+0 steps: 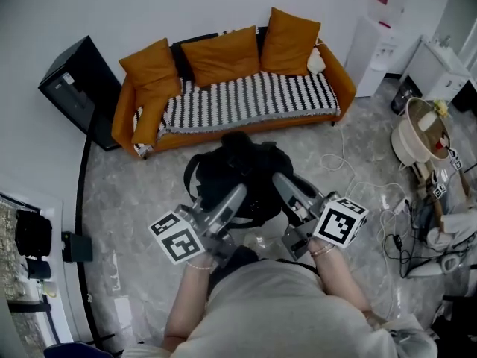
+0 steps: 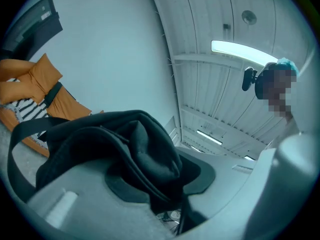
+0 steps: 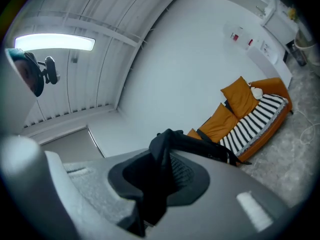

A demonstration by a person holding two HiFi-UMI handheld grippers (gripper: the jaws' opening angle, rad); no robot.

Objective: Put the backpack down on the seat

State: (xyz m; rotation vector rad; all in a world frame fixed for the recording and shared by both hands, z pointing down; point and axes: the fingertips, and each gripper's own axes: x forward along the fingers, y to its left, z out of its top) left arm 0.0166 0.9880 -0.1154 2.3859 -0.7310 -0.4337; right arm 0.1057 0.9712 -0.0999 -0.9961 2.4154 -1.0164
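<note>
I hold a black backpack (image 1: 237, 171) off the grey floor, just in front of an orange sofa (image 1: 125, 121). The sofa's seat (image 1: 250, 97) has a black-and-white striped cover, with three orange cushions along the back. My left gripper (image 1: 235, 198) is shut on black backpack fabric (image 2: 145, 154) on the bag's left side. My right gripper (image 1: 282, 183) is shut on a black strap (image 3: 160, 169) on its right side. In the left gripper view the sofa (image 2: 35, 81) shows at far left; in the right gripper view the sofa (image 3: 252, 121) shows at right.
A black box (image 1: 77, 88) stands left of the sofa. A white water dispenser (image 1: 376, 43) stands at its right end. White cables (image 1: 373, 194) trail over the floor, with cluttered gear (image 1: 425, 136) along the right side.
</note>
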